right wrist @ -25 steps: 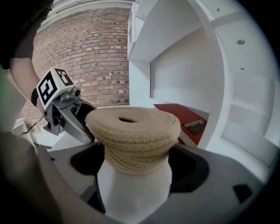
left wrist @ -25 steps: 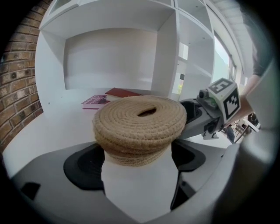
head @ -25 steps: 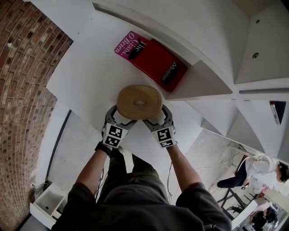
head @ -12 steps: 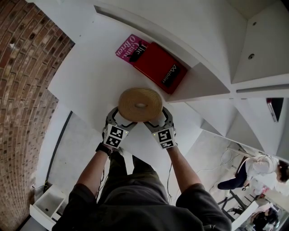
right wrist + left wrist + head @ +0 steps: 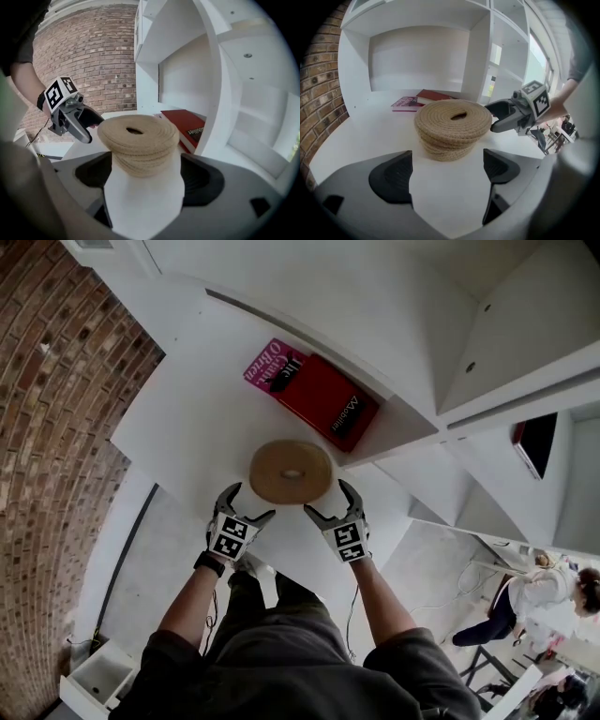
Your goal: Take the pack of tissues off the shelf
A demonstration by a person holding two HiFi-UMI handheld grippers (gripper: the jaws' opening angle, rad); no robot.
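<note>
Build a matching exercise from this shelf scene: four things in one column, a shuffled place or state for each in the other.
1 woven round holder
2 red book
3 pink book
4 left gripper

A partly under another book
B jaws apart, gripping nothing
C alone in front, hole on top
D lying on another book

Pairs: 1-C, 2-D, 3-A, 4-B

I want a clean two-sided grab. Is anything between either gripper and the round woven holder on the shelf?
Nothing visible does. Only bare white shelf lies between the open left gripper, the open right gripper and the woven holder. The red book and pink book lie behind it, toward the back wall.
</note>
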